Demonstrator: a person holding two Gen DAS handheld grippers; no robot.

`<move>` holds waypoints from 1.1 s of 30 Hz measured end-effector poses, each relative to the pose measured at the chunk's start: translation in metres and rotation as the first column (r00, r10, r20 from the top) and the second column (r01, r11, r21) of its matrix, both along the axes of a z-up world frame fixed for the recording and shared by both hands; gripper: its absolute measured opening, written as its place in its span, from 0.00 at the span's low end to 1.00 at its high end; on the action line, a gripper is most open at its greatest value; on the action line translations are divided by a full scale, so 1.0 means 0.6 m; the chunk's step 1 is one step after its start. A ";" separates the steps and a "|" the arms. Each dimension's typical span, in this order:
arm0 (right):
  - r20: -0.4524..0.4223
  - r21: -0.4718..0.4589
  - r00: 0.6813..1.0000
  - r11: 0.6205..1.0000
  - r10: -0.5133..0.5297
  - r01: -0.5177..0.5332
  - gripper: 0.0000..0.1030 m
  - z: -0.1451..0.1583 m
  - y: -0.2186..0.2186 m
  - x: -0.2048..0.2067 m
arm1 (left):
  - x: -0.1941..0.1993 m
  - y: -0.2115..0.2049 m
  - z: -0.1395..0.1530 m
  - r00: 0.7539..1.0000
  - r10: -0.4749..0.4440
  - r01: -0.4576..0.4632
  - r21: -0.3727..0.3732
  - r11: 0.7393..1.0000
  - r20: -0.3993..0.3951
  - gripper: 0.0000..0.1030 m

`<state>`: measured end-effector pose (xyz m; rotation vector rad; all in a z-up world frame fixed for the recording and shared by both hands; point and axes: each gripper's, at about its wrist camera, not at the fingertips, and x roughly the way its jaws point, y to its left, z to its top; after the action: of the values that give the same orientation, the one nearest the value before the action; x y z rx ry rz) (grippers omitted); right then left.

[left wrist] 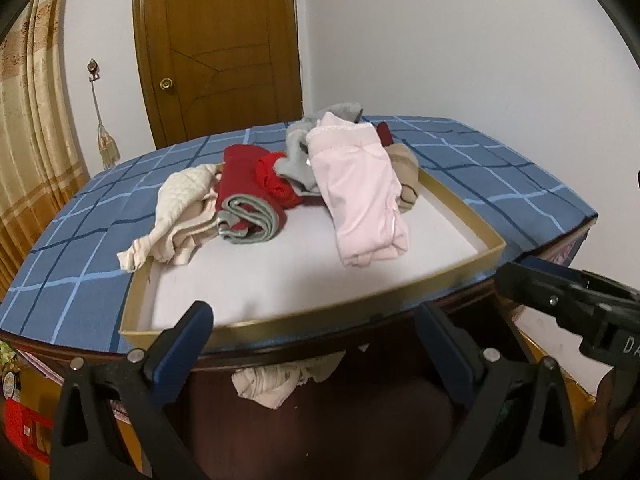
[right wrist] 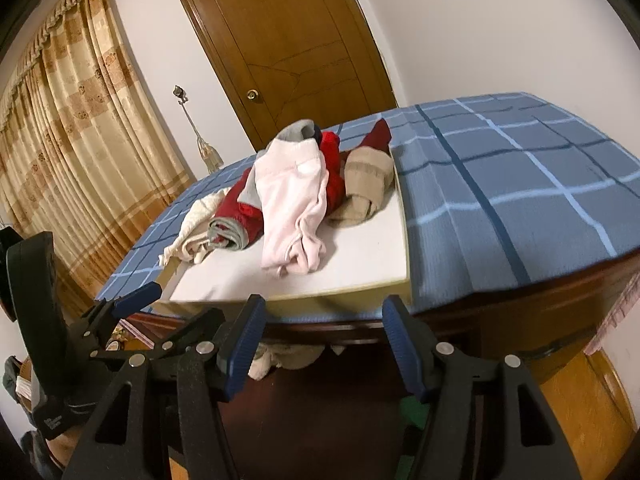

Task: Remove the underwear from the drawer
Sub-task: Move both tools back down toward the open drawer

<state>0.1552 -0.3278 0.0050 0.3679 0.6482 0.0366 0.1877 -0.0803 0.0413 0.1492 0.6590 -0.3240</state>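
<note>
Crumpled beige underwear [left wrist: 276,380] [right wrist: 280,356] sticks out of the dark drawer space [left wrist: 328,424] under the table top. My left gripper [left wrist: 316,344] is open just in front of it and slightly above, with nothing between its blue pads. My right gripper [right wrist: 324,340] is also open and empty, close beside the left one and facing the same spot. On the table, a gold-rimmed tray [left wrist: 320,320] [right wrist: 360,294] holds pink underwear [left wrist: 360,196] [right wrist: 292,200], a red piece with a grey band [left wrist: 248,200] [right wrist: 236,220], and cream [left wrist: 180,208], grey and tan pieces.
A blue checked cloth [left wrist: 80,280] [right wrist: 520,184] covers the table top. A wooden door [left wrist: 216,40] and white wall stand behind it, with a gold curtain [right wrist: 80,140] on the left. The right gripper's black body [left wrist: 580,304] crosses the lower right of the left wrist view.
</note>
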 end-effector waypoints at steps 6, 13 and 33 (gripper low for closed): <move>-0.012 0.017 1.000 1.000 -0.015 0.015 0.61 -0.014 0.001 -0.021 | -0.015 0.010 -0.017 1.000 0.002 -0.002 0.003 1.000 -0.024 0.99; -0.018 0.028 0.999 0.999 -0.030 0.031 0.61 -0.025 0.003 -0.050 | -0.031 0.025 -0.041 0.998 0.000 0.000 0.006 1.000 -0.057 0.99; -0.088 0.057 0.994 0.996 -0.063 0.068 0.61 -0.090 0.012 -0.108 | -0.070 0.059 -0.102 0.990 0.009 -0.006 0.023 1.000 -0.139 0.99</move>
<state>0.0905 -0.3205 -0.0487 0.4509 0.7213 -0.0229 0.1456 -0.0452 -0.0200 0.1461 0.8010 -0.3220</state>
